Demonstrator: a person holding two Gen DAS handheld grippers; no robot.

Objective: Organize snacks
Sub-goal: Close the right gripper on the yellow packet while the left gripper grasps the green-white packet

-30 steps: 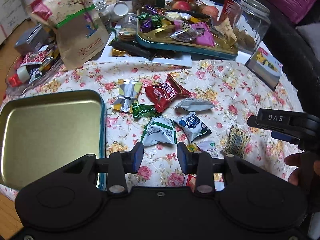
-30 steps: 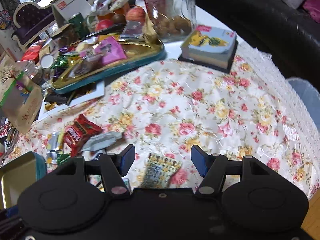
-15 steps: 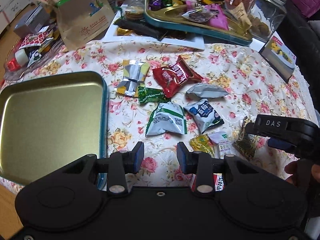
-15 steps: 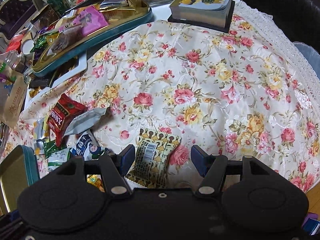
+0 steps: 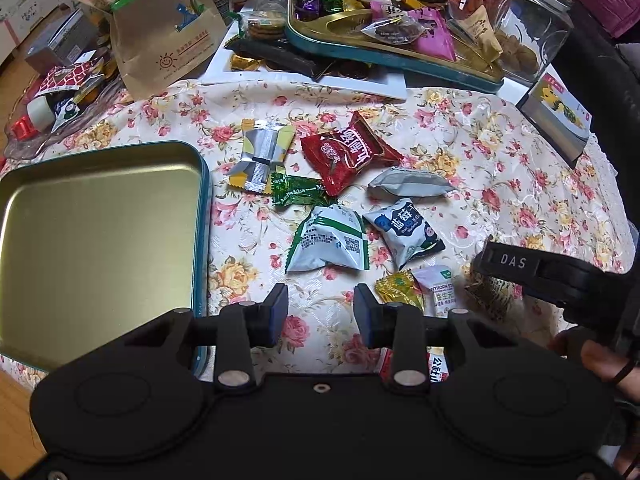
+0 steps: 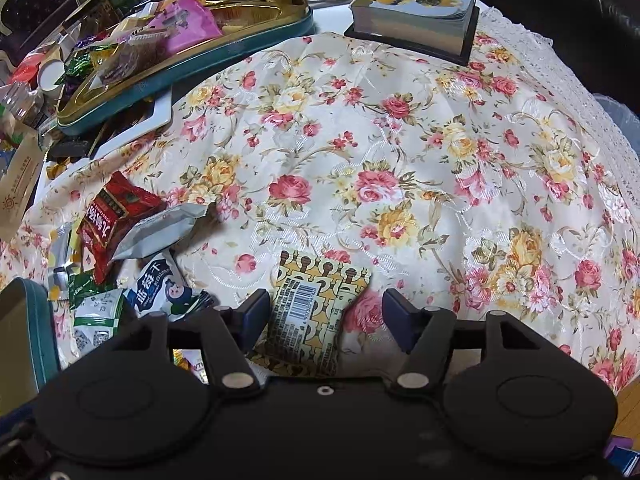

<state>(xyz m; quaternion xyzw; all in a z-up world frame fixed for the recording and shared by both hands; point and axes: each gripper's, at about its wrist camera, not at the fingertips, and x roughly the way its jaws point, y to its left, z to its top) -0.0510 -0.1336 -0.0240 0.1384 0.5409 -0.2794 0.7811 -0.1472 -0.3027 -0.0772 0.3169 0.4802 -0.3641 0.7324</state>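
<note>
Several wrapped snacks lie on the floral cloth: a red packet, a green-and-white packet, a blue-and-white packet, a silver one. An empty gold tin with a teal rim sits at the left. My left gripper hovers open over bare cloth, just short of the green-and-white packet. My right gripper is open wide, low over a yellow patterned packet that lies between its fingers, pads not touching. In the left wrist view the right gripper's body covers that packet.
A second tin full of snacks rests on a white board at the back. A brown paper bag, a glass jar and a small card box stand around. A hand shows at the right edge.
My right gripper has sunk toward the cloth, and the yellow patterned packet now lies between its fingers. The left wrist view has tilted further down; the left jaws kept the same gap.
</note>
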